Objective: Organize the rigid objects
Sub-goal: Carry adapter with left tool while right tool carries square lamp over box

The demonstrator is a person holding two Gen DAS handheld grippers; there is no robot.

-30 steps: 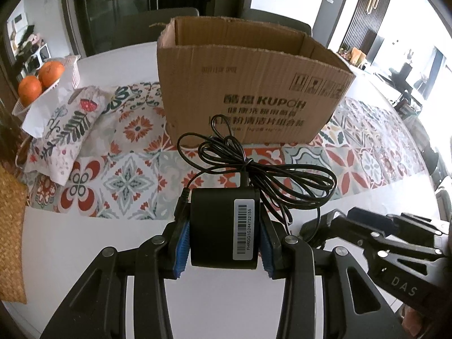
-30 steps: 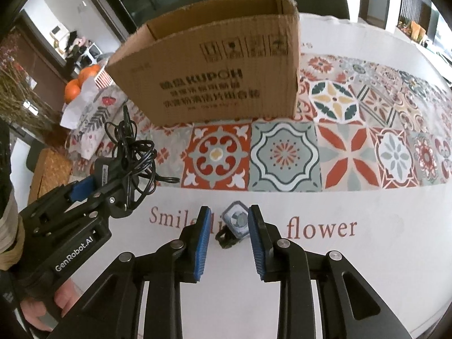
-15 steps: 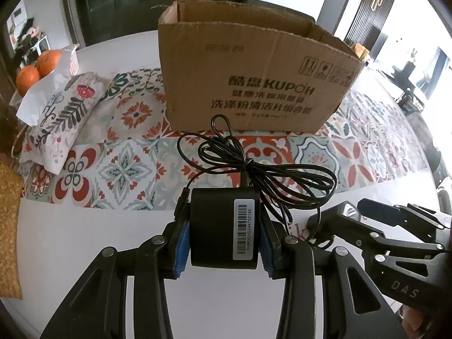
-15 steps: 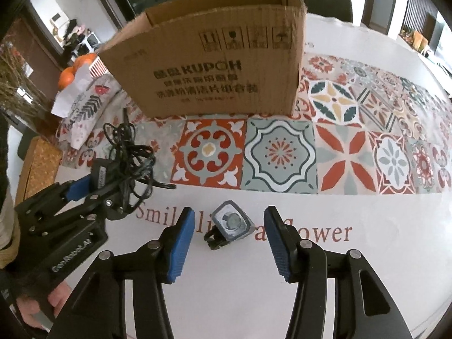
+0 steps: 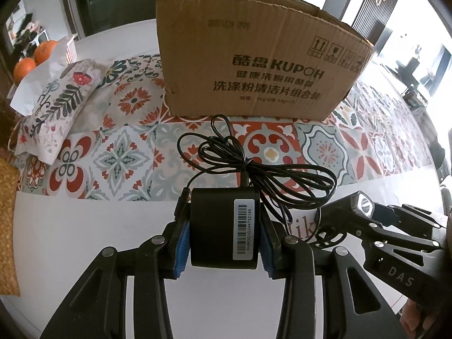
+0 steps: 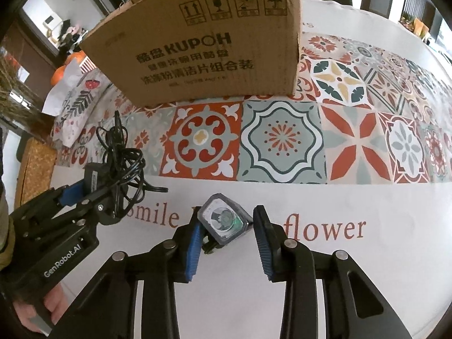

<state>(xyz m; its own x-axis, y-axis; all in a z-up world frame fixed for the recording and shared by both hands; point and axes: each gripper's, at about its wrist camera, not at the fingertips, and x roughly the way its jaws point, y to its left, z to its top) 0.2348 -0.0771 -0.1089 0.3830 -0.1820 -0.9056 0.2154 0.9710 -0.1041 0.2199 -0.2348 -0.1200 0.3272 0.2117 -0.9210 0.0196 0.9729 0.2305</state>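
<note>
Two handheld grippers low over a white worktop (image 6: 353,282) with a tiled-pattern runner (image 6: 282,147).

At the far side, on the runner, an open cardboard box (image 5: 254,65); left of it a floral pouch (image 5: 56,104) and oranges (image 5: 25,66). In the left gripper (image 5: 223,240), jaws pinching a black power adapter (image 5: 217,231) by its sides, barcode label up, its bundled cable (image 5: 254,166) spilling toward the box. Near edge, right gripper (image 6: 227,243): jaws closing around a small bike light (image 6: 223,221) with a clear lens, tilted; left pad touching it, right pad just apart. Light well short of the box, over printed lettering.
</note>
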